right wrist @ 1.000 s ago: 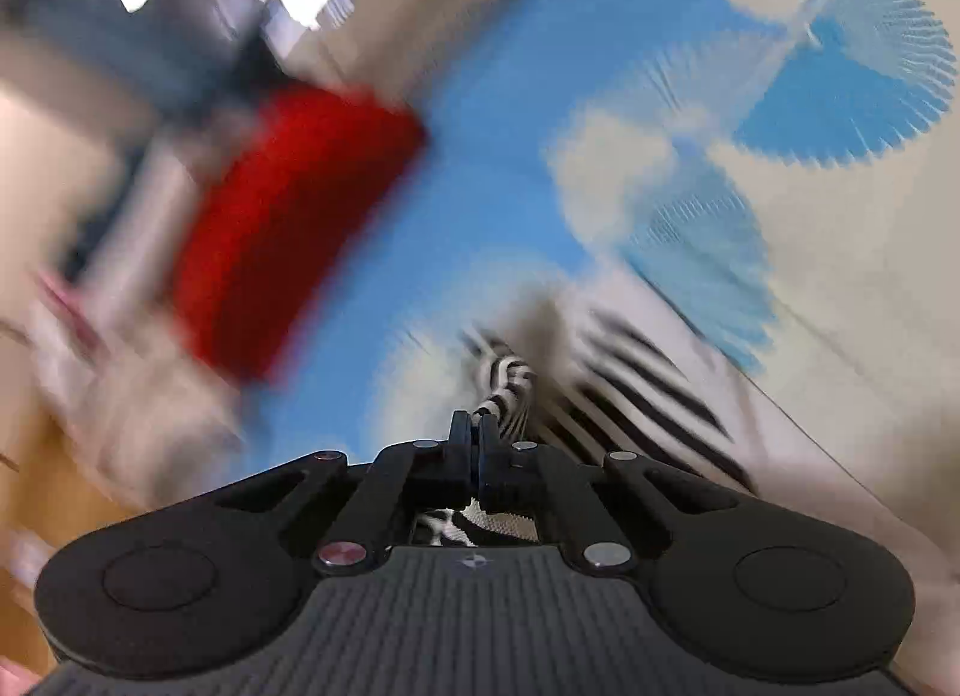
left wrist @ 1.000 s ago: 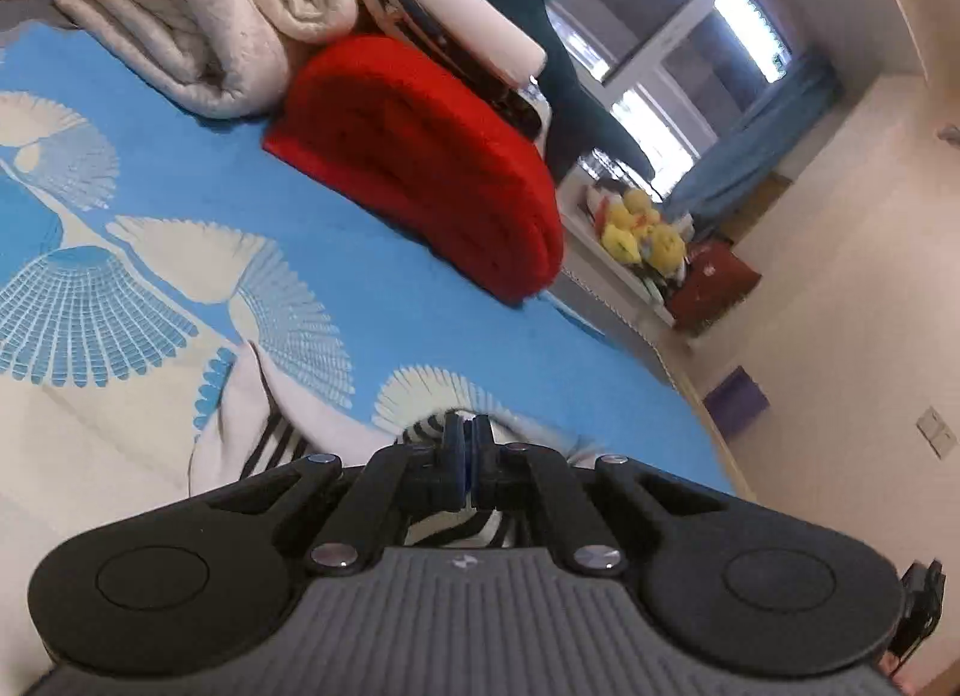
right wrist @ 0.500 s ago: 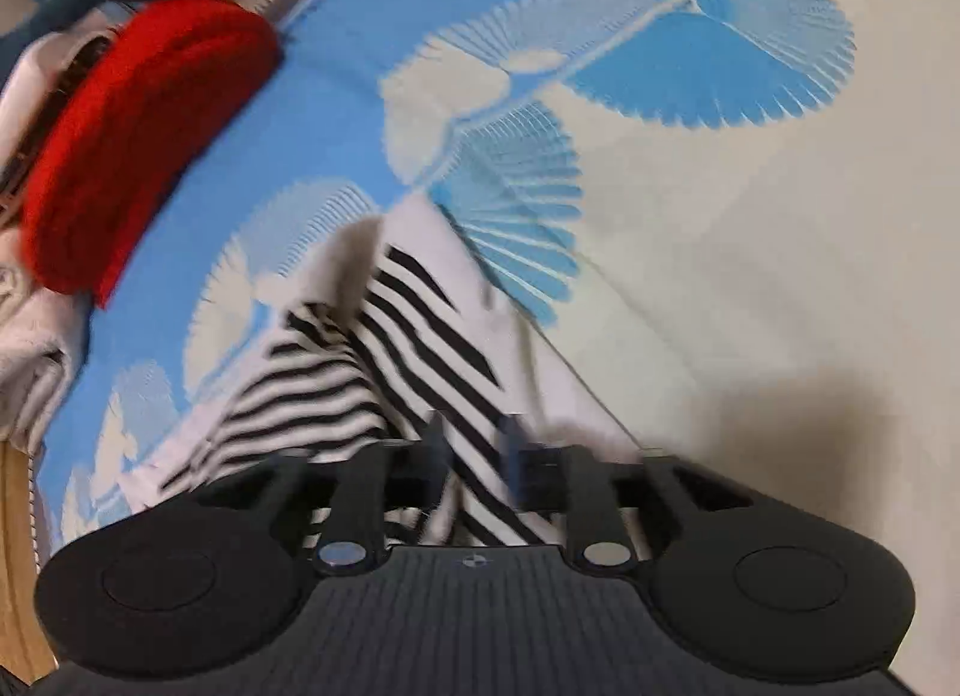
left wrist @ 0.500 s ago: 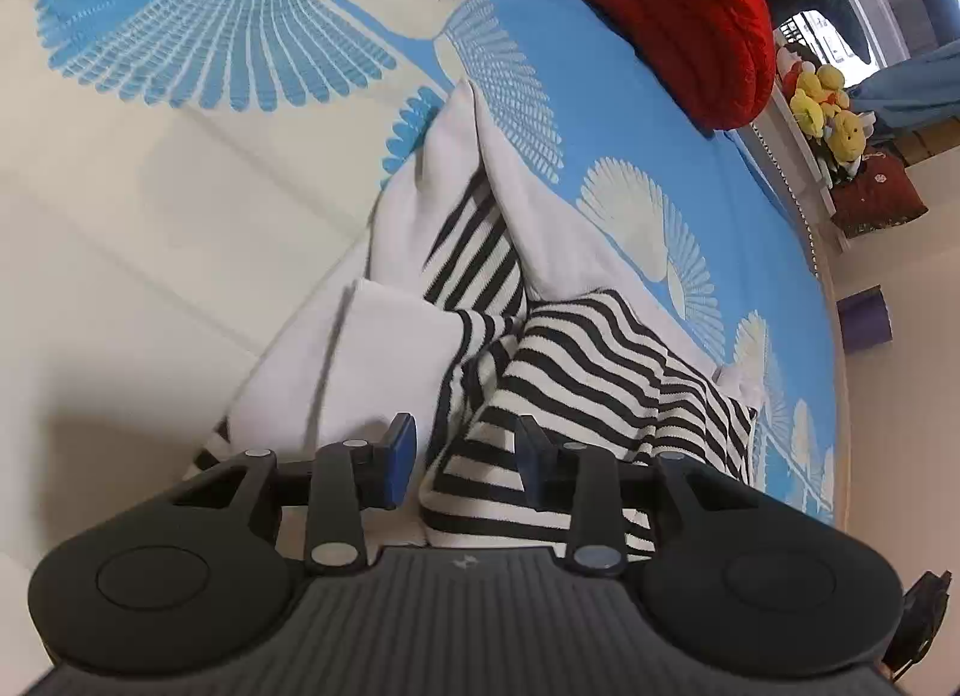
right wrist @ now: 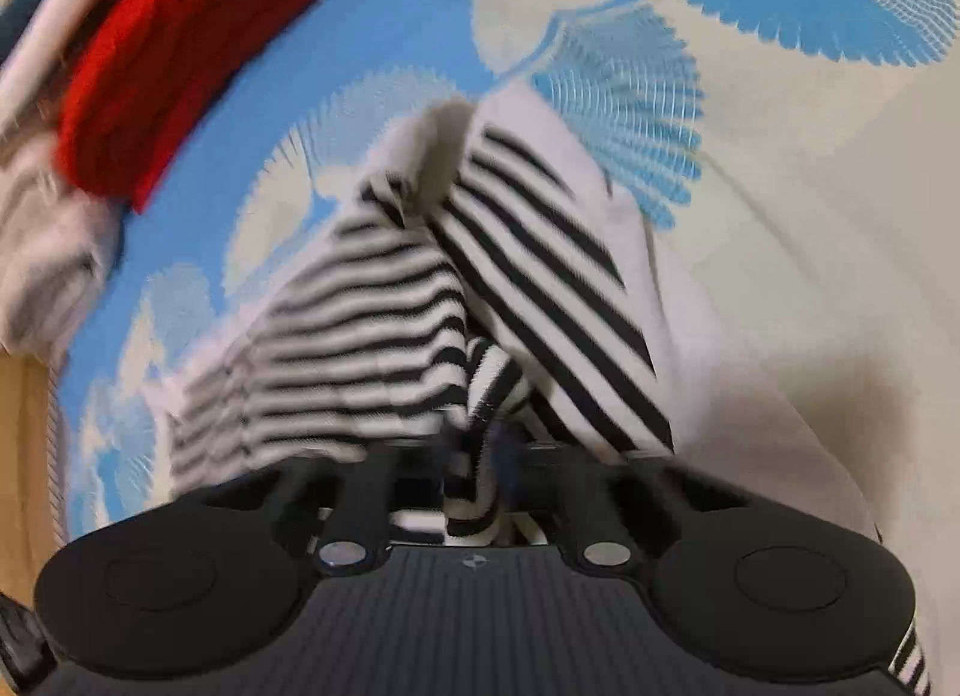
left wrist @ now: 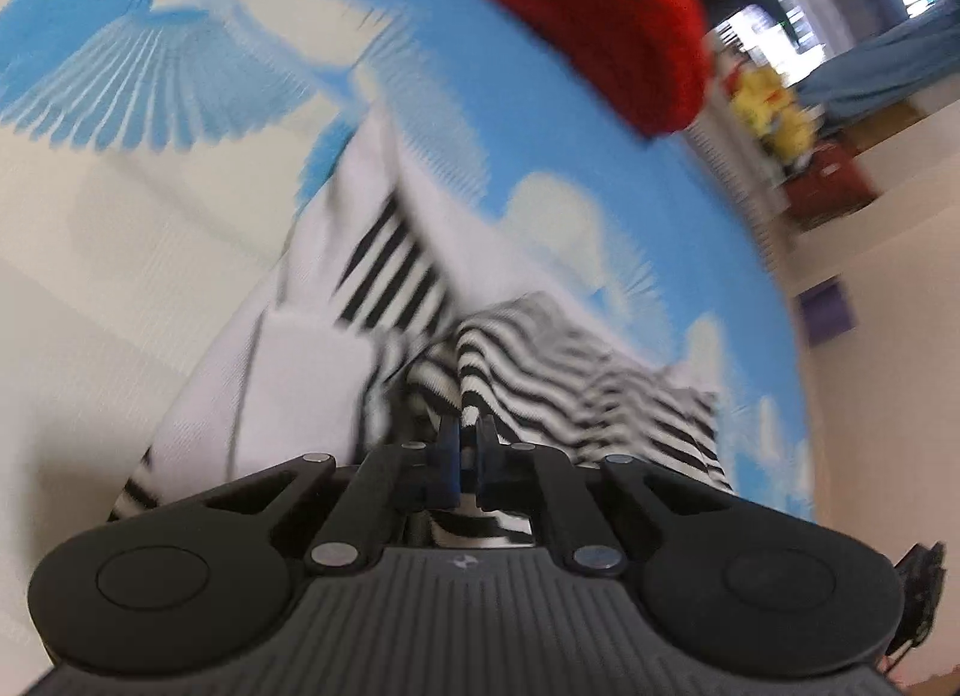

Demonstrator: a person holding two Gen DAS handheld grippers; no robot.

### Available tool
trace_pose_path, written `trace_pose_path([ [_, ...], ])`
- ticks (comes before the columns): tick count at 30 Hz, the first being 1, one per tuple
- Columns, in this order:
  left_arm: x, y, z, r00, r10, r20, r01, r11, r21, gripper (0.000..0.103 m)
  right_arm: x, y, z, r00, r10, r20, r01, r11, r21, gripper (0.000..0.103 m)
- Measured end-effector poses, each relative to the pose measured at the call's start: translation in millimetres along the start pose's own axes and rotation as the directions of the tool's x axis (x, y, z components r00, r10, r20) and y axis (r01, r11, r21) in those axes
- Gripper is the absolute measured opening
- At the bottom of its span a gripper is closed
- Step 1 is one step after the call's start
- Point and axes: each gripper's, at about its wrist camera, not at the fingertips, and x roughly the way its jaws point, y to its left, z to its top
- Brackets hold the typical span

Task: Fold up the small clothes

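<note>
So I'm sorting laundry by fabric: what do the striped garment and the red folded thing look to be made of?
The striped garment looks like soft matte cotton knit: it drapes and crumples limply. The red folded item seems a thicker, fuzzy knit or fleece, given its dull, bulky roll; blur leaves this uncertain.

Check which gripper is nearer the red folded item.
Right, probably. Both just closed their fingers on the striped garment. The red folded item lies ahead-right of the left gripper; ahead-left of the right gripper and lower in its view.
</note>
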Motion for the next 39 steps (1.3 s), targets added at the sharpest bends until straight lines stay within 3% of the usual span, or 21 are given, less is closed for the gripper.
trace_pose_path([
  [2, -6.9, -2.6, 2.0, 0.999, -0.021, 0.025, 0.021, 1.0, 0.006, 0.004, -18.1, -2.6, 7.8, 0.994, 0.037, 0.101, -0.039, 0.999, 0.015, 0.005],
  [4, -4.5, -1.6, 1.8, 1.0, 0.026, 0.007, -0.026, 0.999, 0.018, 0.004, -29.6, -5.1, 14.2, 0.986, 0.023, 0.163, -0.023, 1.0, -0.004, 0.005],
  [7, 13.1, 9.1, -3.2, 0.982, 0.162, -0.1, -0.161, 0.987, 0.025, 0.005, -16.3, -15.7, 16.2, 0.996, -0.053, 0.069, 0.051, 0.998, 0.019, 0.005],
  [9, 20.6, 14.4, -3.1, 0.972, 0.181, -0.15, -0.183, 0.983, 0.003, 0.007, 3.1, -18.6, 9.2, 0.99, -0.134, -0.045, 0.134, 0.991, -0.015, 0.013],
  [10, 20.2, 13.8, -1.8, 0.973, 0.174, -0.154, -0.174, 0.985, 0.008, 0.008, 6.8, -18.2, 5.9, 0.985, -0.164, -0.054, 0.163, 0.986, -0.029, 0.016],
  [12, 11.4, 5.1, 2.2, 0.98, 0.177, -0.094, -0.175, 0.984, 0.036, 0.008, 3.5, -12.0, 3.9, 0.983, -0.182, -0.018, 0.181, 0.982, -0.05, 0.02],
  [15, -4.2, -16.0, 3.8, 0.985, 0.169, 0.029, -0.171, 0.976, 0.132, 0.008, -17.4, 3.8, 4.5, 0.974, -0.188, 0.129, 0.201, 0.975, -0.096, 0.024],
  [18, 0.7, -25.7, 1.1, 0.996, 0.093, -0.002, -0.092, 0.984, 0.151, 0.008, -28.4, 18.5, 1.3, 0.976, -0.092, 0.198, 0.126, 0.978, -0.164, 0.031],
  [21, 15.7, -24.3, -6.1, 0.991, 0.102, -0.082, -0.089, 0.985, 0.148, 0.008, -21.5, 31.9, -9.2, 0.993, 0.068, 0.094, -0.045, 0.973, -0.226, 0.032],
  [24, 24.3, -17.9, -13.3, 0.978, 0.172, -0.116, -0.153, 0.976, 0.156, 0.008, 0.5, 41.5, -29.0, 0.978, 0.182, -0.099, -0.2, 0.956, -0.213, 0.032],
  [25, 24.5, -14.1, -14.3, 0.978, 0.169, -0.12, -0.152, 0.978, 0.144, 0.008, 9.3, 45.3, -37.6, 0.97, 0.184, -0.158, -0.215, 0.952, -0.217, 0.032],
  [27, 22.5, -12.5, -13.5, 0.981, 0.152, -0.117, -0.137, 0.982, 0.13, 0.008, 23.8, 56.2, -59.6, 0.961, 0.11, -0.254, -0.185, 0.938, -0.294, 0.032],
  [31, 18.6, -18.5, -10.8, 0.985, 0.136, -0.103, -0.119, 0.981, 0.152, 0.008, 33.3, 73.1, -104.9, 0.939, -0.034, -0.342, -0.162, 0.834, -0.527, 0.032],
  [35, 27.7, -19.3, -8.8, 0.981, 0.146, -0.128, -0.125, 0.979, 0.158, 0.008, 32.4, 70.0, -124.1, 0.934, -0.148, -0.325, -0.109, 0.749, -0.653, 0.032],
  [37, 32.3, -19.7, -9.3, 0.976, 0.162, -0.144, -0.136, 0.975, 0.173, 0.008, 29.6, 67.0, -118.1, 0.94, -0.135, -0.313, -0.11, 0.749, -0.653, 0.032],
  [39, 35.5, -19.4, -9.3, 0.971, 0.179, -0.156, -0.148, 0.97, 0.192, 0.008, 20.2, 68.5, -100.5, 0.963, -0.057, -0.264, -0.128, 0.765, -0.631, 0.032],
])
